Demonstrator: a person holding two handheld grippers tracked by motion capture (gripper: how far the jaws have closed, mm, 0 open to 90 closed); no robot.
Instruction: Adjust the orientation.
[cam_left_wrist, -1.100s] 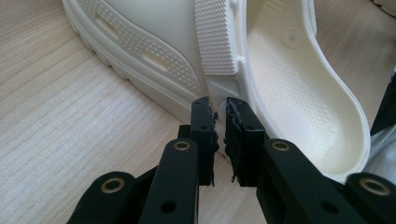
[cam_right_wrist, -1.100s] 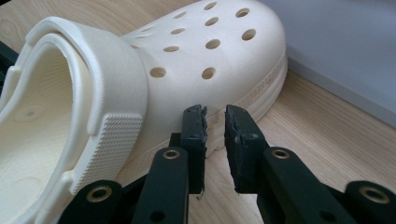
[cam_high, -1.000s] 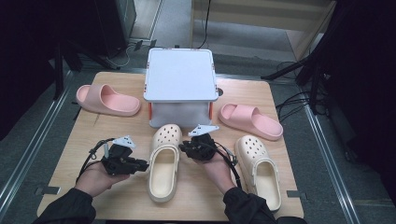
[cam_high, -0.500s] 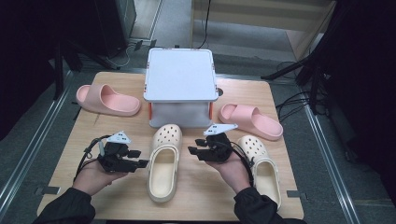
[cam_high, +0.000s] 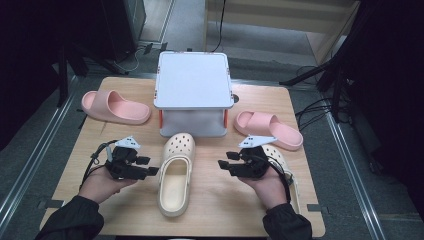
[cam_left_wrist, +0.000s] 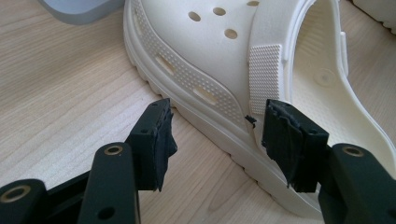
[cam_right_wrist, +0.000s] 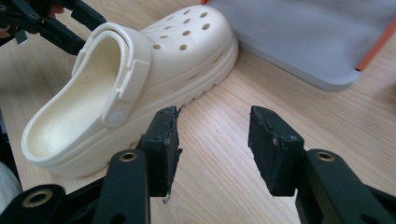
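Cream foam clog (cam_high: 174, 175), perforated at the toe with a ribbed sole and a stippled heel strap, lies mid-table on pale wood grain, toe against a grey lidded box (cam_high: 192, 95). At its left the left gripper (cam_high: 148, 166) has just spread its jaws wide, empty beside the sole; the right gripper (cam_high: 223, 167) has likewise been opening, holding nothing.

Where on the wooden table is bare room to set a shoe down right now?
Bare wood lies between the cream clog at centre and the right gripper, and along the table's near edge. The far left corner beyond the pink slide sandal is free. It is crowded around the grey lidded box and the right-hand pink slide.
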